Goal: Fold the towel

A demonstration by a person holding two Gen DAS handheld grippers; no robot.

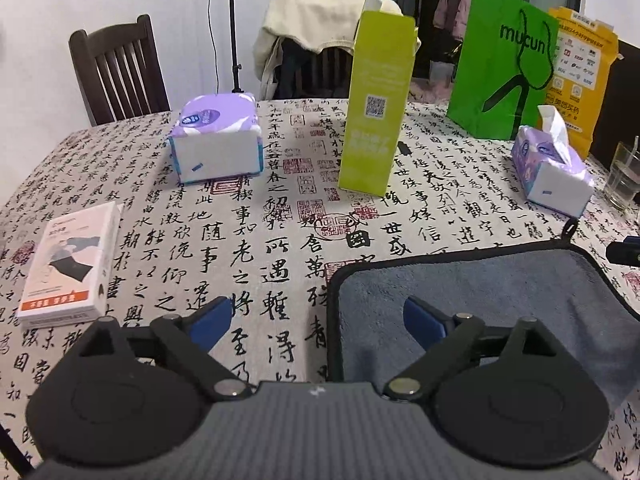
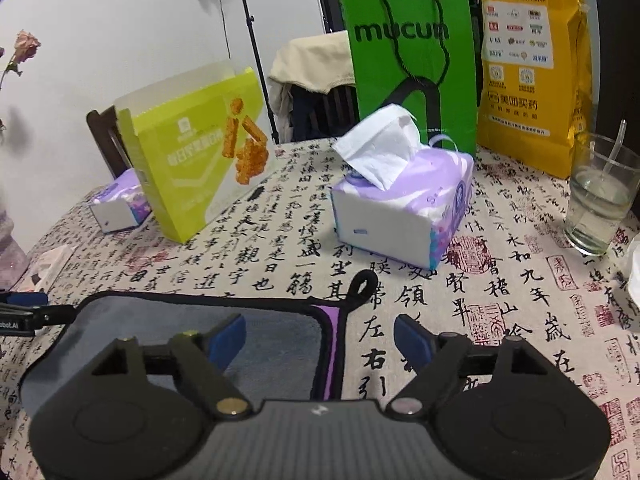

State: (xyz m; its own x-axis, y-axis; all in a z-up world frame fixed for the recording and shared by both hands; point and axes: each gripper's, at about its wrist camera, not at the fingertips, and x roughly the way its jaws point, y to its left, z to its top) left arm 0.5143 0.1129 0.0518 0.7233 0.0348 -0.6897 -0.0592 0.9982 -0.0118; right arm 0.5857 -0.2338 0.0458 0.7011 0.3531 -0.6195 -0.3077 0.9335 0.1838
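A grey towel [image 1: 480,304] with black trim lies flat on the calligraphy tablecloth; it also shows in the right wrist view [image 2: 168,320], with a purple underside strip and a black hanging loop [image 2: 362,284] at its far right corner. My left gripper [image 1: 318,320] is open, straddling the towel's left edge, empty. My right gripper [image 2: 320,338] is open, straddling the towel's right edge, empty. The left gripper's tip shows at the left edge of the right wrist view [image 2: 24,312].
A tall yellow-green box [image 1: 376,104], two purple tissue packs [image 1: 216,140] [image 2: 400,204], a green bag [image 2: 412,64], a yellow bag [image 2: 532,68], a glass of water [image 2: 600,196] and a small white box [image 1: 68,268] stand on the table. Chairs stand behind it.
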